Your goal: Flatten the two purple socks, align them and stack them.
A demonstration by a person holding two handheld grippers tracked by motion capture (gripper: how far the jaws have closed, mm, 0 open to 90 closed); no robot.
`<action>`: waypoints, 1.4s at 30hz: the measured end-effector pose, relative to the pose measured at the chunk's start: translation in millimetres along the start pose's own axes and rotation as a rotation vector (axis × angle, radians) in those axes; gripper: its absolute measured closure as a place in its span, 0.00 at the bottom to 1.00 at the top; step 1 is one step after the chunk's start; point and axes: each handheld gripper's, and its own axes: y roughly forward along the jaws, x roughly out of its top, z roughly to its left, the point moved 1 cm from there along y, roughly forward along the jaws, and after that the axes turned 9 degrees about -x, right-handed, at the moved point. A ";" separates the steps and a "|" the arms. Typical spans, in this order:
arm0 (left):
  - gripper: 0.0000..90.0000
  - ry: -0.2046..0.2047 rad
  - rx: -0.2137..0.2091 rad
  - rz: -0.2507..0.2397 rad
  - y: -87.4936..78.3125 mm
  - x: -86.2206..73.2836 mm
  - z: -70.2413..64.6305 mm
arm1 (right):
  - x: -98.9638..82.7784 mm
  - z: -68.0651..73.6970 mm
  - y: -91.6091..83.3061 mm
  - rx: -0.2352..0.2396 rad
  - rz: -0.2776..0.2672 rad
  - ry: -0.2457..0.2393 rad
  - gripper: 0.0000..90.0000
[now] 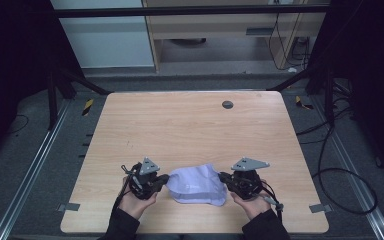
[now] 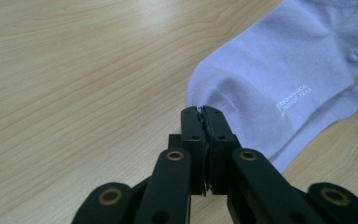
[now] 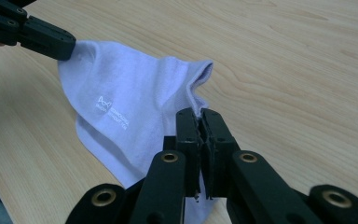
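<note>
Here, a pale lilac sock [image 1: 197, 185] is held at the near edge of the table [image 1: 190, 125], pinched at opposite ends: the left gripper [image 1: 166, 178] is clamped on its left edge, the right gripper [image 1: 222, 177] on its cuff, apparently so it can be spread flat. Beyond the sock, a dark round disc [image 1: 227, 104] is set in the tabletop.

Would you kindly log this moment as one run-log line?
item: pale lilac sock on table | left hand-held gripper: shut on sock edge | right hand-held gripper: shut on opposite edge
</note>
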 end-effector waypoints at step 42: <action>0.97 0.018 -0.013 0.103 23.1 -14.6 -3.3 | -30.3 0.9 10.8 0.004 0.097 0.006 0.96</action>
